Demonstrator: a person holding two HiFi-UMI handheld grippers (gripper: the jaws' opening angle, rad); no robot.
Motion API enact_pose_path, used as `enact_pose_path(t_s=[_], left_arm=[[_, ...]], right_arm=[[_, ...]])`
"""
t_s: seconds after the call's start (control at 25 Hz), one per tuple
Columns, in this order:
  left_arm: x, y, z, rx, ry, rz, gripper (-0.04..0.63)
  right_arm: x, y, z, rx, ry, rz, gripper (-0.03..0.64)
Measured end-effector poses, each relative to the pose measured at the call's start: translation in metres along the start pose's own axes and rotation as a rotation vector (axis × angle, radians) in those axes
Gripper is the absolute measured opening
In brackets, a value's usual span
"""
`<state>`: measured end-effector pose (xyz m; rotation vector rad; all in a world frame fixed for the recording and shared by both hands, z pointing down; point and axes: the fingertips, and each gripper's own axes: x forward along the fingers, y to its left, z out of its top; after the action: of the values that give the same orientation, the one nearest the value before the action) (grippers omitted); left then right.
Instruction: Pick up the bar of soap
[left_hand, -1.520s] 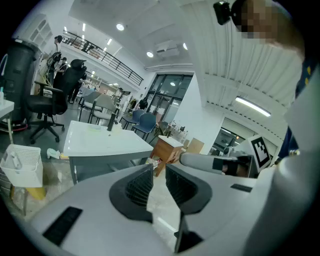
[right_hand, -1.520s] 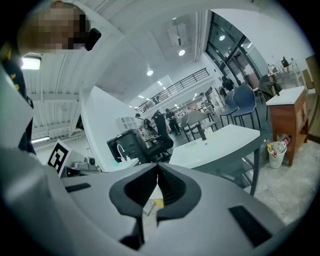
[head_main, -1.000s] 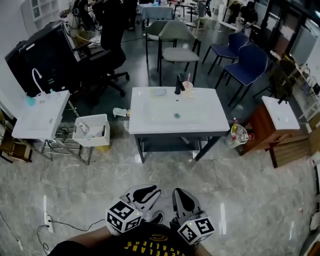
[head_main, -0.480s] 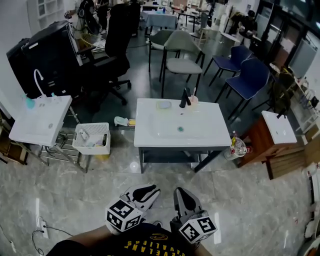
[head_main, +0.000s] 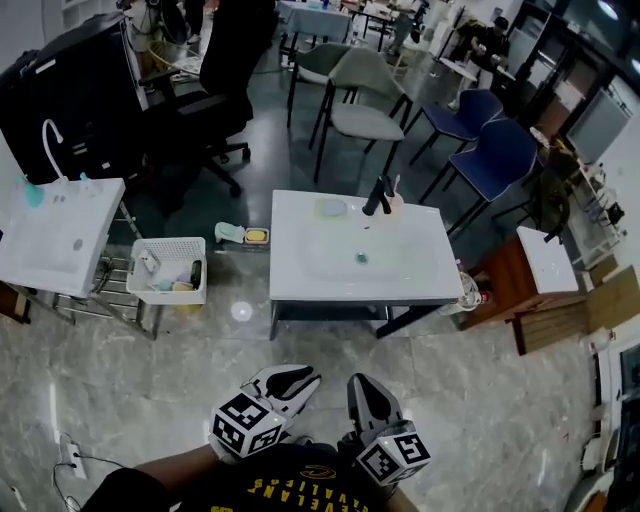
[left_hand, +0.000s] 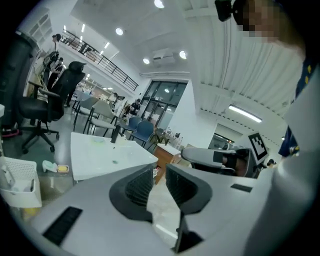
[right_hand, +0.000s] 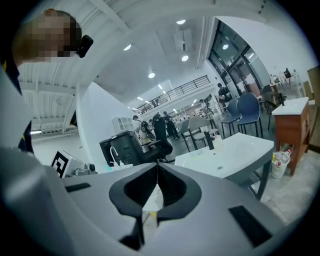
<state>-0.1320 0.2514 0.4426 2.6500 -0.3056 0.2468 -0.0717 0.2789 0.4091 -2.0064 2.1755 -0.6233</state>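
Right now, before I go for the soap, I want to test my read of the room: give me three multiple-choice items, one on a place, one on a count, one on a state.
1. The bar of soap lies: A in the white basket; B on the basin top, left of the black tap; C on a grey chair.
2. Number of blue chairs: A one; B two; C four.
3. The right tongs are: A wide open; B shut on the soap; C shut, empty.
1 B: it sits beside the tap. 2 B: both stand at upper right. 3 C: its tips meet, nothing between.
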Motion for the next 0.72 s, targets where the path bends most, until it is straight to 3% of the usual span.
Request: enact_pose_path(t_s=[0.36, 0.56, 0.72], left_arm=[[0.005, 0.037, -0.009, -0.1, 0.025, -0.011, 0.086], [0.021, 0.049, -0.002, -0.094, 0.035, 0.011, 0.086], [0.03, 0.06, 0.023, -0.049, 0.011, 0.076, 0.086]], right_arm=[[0.032, 0.001, -0.023, 0.009, 0.112, -0.025, 0.017], [0.058, -0.012, -0.022, 0.049, 0.12, 0.013, 0.017], [0.082, -0.021, 0.001, 0.043, 0.09, 0.082, 0.017]])
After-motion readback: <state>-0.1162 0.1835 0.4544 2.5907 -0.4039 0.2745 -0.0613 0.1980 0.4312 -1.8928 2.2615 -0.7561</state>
